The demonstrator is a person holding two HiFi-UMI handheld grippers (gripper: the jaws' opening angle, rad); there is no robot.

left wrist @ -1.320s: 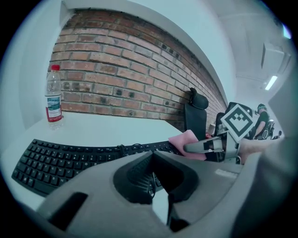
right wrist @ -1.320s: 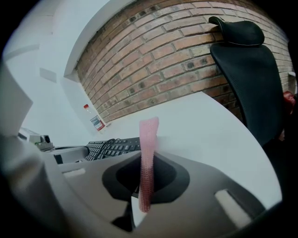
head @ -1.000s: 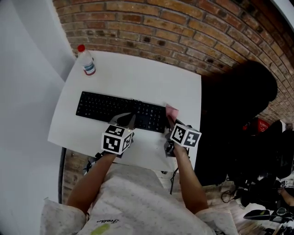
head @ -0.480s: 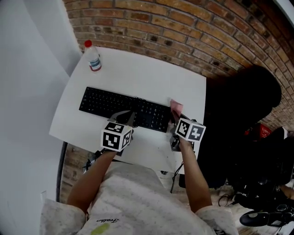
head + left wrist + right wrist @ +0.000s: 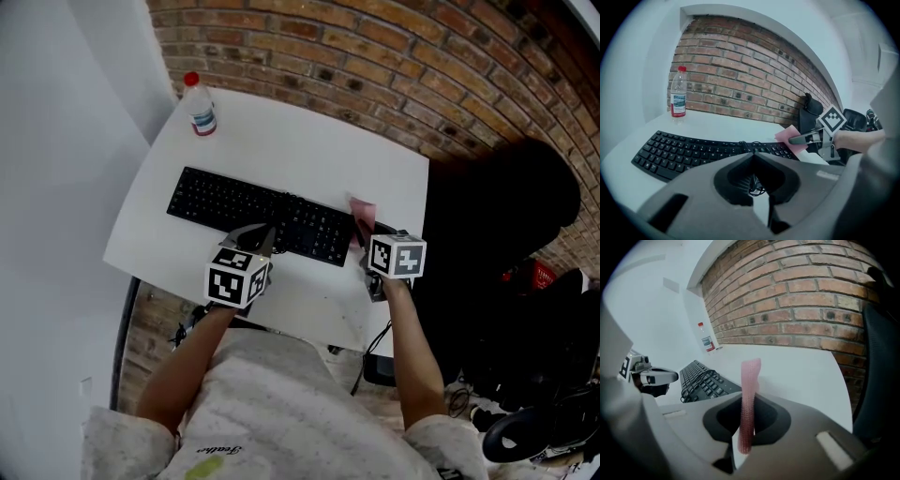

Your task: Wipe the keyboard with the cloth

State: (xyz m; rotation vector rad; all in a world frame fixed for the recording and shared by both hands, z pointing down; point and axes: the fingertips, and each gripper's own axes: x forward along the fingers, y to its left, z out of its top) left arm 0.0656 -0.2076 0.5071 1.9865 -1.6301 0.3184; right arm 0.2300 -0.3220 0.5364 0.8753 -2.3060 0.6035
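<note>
At 3 o'clock on the keyboard point(image 5: 253, 214) the right gripper point(image 5: 361, 228) pinches the cloth point(image 5: 362, 210) upright in its jaws; best lay it flat and sweep toward 9 o'clock, with the left gripper point(image 5: 266, 240), jaws closed and empty, steadying the front edge.

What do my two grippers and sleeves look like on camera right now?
The left gripper and right gripper both have broad grey jaws with dark padded hollows. Each carries a white cube printed with black square markers. The person wears a light, speckled, short-sleeved top, and the forearms are bare.
</note>
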